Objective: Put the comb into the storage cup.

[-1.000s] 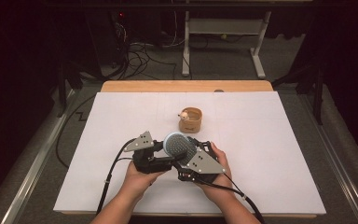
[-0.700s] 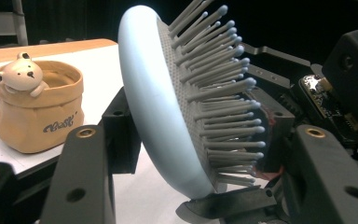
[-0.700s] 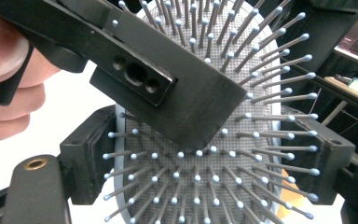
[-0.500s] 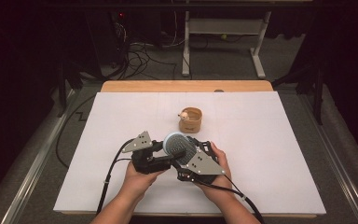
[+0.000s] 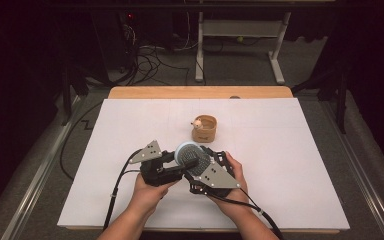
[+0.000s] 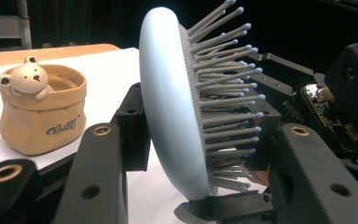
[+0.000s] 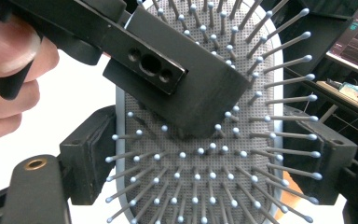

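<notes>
Left gripper view: we see tan ceramic bear pot (image 6: 39, 109) | pale-blue oval bristle brush (image 6: 186, 107) pinched by both grippers: left gripper (image 5: 182, 164) just closing, right gripper (image 7: 205, 163) | hands near centre

overhead forward-down, two close views, shared hairbrush (image 5: 190, 155)

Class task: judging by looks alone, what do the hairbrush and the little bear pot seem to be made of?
Hairbrush: probably plastic, with a smooth matt pale-blue back, a grey dotted cushion that looks rubbery, and thin ball-tipped pins. Bear pot: likely glazed ceramic or resin, tan with a soft sheen and moulded folds like a paper bag.
</notes>
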`<control>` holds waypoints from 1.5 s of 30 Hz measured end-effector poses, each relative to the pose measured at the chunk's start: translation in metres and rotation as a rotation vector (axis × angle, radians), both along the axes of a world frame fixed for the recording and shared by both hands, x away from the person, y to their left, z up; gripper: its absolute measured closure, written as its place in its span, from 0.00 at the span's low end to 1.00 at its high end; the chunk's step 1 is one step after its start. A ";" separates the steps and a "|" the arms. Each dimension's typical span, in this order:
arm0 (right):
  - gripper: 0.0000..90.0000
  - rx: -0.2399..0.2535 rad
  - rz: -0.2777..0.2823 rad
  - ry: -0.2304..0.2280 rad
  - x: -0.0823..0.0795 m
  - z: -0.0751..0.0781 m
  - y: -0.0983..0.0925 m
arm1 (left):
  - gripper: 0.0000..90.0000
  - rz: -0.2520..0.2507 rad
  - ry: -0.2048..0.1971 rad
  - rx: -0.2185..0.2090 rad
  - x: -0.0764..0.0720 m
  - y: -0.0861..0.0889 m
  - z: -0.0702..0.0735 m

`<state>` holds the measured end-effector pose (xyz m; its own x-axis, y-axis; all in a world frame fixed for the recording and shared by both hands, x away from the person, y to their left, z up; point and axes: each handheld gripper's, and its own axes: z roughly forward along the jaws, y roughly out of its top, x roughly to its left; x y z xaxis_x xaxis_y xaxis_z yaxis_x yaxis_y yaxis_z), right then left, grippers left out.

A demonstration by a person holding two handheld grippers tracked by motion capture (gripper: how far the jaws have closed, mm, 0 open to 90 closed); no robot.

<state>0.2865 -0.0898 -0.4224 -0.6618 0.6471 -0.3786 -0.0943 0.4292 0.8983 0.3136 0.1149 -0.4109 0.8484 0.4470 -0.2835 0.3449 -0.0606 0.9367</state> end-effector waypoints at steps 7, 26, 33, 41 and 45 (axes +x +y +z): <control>0.19 0.016 -0.006 0.040 0.003 0.000 -0.001 | 0.62 0.004 -0.014 0.002 -0.001 0.000 0.001; 0.00 0.011 -0.001 0.090 0.006 -0.003 0.000 | 0.64 0.025 -0.044 -0.009 -0.003 0.003 0.004; 0.00 -0.001 -0.004 0.101 0.007 -0.006 -0.002 | 0.64 0.035 -0.057 0.000 -0.003 0.004 0.005; 0.00 -0.008 -0.005 0.113 0.007 -0.008 -0.005 | 0.64 0.052 -0.067 -0.001 -0.003 0.009 0.007; 0.00 -0.012 -0.006 0.115 0.007 -0.009 -0.007 | 0.64 0.065 -0.072 -0.004 -0.002 0.012 0.008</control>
